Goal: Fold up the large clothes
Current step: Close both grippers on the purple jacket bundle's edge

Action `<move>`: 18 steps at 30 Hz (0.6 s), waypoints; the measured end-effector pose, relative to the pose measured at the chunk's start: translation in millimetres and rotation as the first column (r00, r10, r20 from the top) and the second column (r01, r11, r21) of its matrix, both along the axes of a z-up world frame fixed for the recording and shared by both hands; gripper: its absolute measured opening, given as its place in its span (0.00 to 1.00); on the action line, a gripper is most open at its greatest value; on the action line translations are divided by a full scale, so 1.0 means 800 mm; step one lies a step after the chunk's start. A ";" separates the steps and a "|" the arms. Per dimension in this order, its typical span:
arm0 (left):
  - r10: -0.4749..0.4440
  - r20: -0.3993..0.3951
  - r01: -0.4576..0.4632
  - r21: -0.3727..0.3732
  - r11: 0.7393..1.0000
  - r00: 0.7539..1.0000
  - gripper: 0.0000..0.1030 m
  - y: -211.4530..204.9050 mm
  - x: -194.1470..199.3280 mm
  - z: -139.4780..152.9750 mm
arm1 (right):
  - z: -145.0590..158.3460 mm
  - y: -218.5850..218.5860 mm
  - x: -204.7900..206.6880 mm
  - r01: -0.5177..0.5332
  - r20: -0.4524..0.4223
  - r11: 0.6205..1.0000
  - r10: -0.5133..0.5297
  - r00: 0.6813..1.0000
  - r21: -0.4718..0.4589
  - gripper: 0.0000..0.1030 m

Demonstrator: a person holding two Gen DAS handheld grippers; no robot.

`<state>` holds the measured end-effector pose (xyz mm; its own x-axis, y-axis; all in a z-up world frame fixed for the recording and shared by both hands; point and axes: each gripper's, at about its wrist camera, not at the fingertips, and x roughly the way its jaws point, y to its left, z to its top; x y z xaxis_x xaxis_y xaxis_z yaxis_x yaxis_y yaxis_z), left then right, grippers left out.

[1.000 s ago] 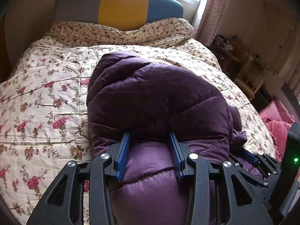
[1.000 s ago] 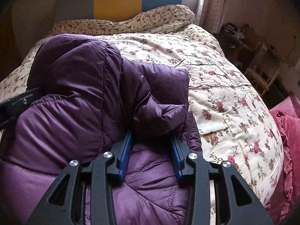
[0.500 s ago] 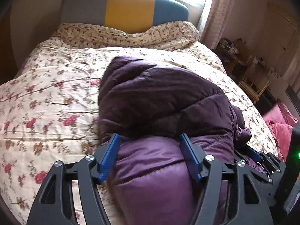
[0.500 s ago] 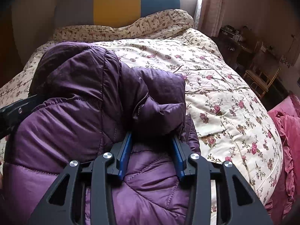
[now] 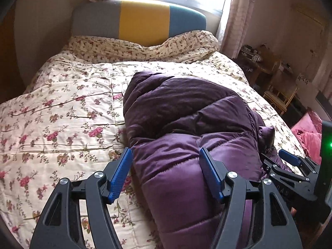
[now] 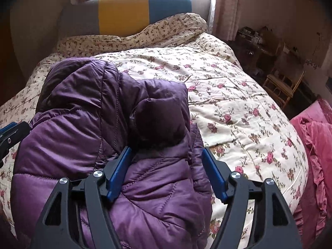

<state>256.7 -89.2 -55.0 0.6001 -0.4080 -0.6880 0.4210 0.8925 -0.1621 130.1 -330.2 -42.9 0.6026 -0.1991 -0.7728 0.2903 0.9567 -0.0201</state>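
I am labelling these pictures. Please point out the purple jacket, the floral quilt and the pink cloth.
purple jacket (image 5: 186,108): left wrist view, on its folded upper panel.
floral quilt (image 6: 238,108): right wrist view, on bare fabric right of the jacket.
pink cloth (image 6: 315,137): right wrist view, on its crumpled top.

A purple quilted puffer jacket (image 5: 186,124) lies bundled on the floral bedspread (image 5: 62,114), folded over on itself into a thick, rounded heap. Its shiny fabric shows stitched panels and deep creases. The near end is a paler, glossier purple; the far end is darker and humped. In the right wrist view, a sleeve end (image 6: 161,112) sticks up on its right side.
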 end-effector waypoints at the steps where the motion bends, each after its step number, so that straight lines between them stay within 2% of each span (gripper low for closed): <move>1: 0.000 0.001 0.000 -0.001 1.000 1.000 0.68 0.001 -0.002 0.000 | -0.001 -0.002 -0.001 0.002 -0.002 1.000 -0.002 1.000 0.012 0.68; 3: 0.003 0.005 -0.003 -0.007 1.000 1.000 0.74 0.005 -0.006 0.000 | 0.000 -0.005 -0.002 0.001 -0.003 0.999 -0.001 1.000 0.032 0.69; 11: 0.000 -0.026 -0.001 -0.031 1.000 1.000 0.79 0.022 -0.010 -0.012 | -0.005 -0.014 -0.005 -0.002 -0.005 0.996 0.002 1.000 0.093 0.69; 14: 0.000 -0.064 -0.005 -0.078 0.997 0.998 0.82 0.038 -0.006 -0.020 | -0.006 -0.015 -0.005 -0.005 -0.005 0.994 0.006 1.000 0.107 0.69; 18: -0.022 -0.176 -0.014 -0.197 0.980 0.984 0.82 0.062 0.009 -0.035 | -0.008 -0.020 -0.008 -0.015 -0.008 0.989 0.016 1.000 0.148 0.70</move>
<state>263.6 -39.7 -82.9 0.4746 -0.5480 -0.6888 0.3734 0.8340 -0.4063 123.8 -346.1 -49.0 0.5975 -0.0732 -0.7985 0.2761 0.9537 0.1191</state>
